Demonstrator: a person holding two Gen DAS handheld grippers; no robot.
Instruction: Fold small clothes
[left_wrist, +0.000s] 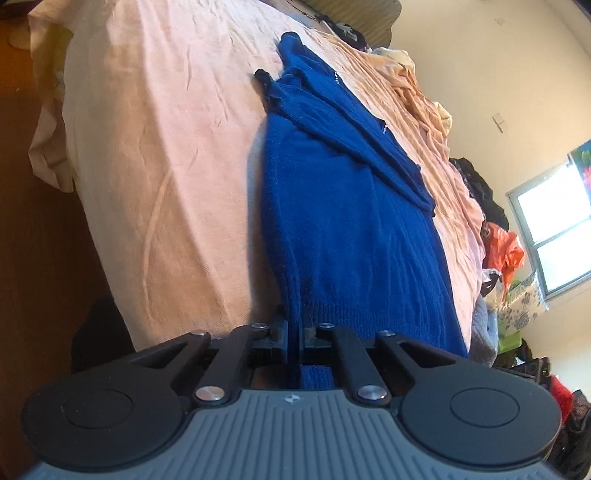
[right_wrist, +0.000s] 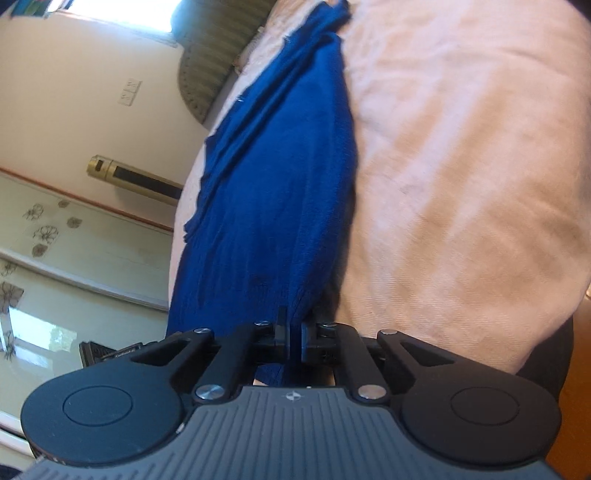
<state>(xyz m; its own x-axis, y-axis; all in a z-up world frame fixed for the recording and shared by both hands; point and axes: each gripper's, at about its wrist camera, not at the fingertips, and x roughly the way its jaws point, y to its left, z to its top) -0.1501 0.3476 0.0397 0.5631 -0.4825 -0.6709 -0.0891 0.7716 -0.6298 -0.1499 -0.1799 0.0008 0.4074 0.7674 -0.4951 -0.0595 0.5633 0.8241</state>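
Knit sweater (left_wrist: 343, 229), soft and limp: your left gripper (left_wrist: 294, 338) and right gripper (right_wrist: 293, 338) fingers pinch its ribbed hem; sags between grips.

Each wrist camera sits just behind its fingers (left_wrist: 280, 332), rolled sideways, looking close along the blue sweater (left_wrist: 343, 221) across the bed (left_wrist: 166, 147); both views share these.

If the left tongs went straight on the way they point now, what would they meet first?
The left tongs are shut on the blue sweater's ribbed hem, so they would push into its body first; the pink bedsheet lies beneath, though depth is unclear.
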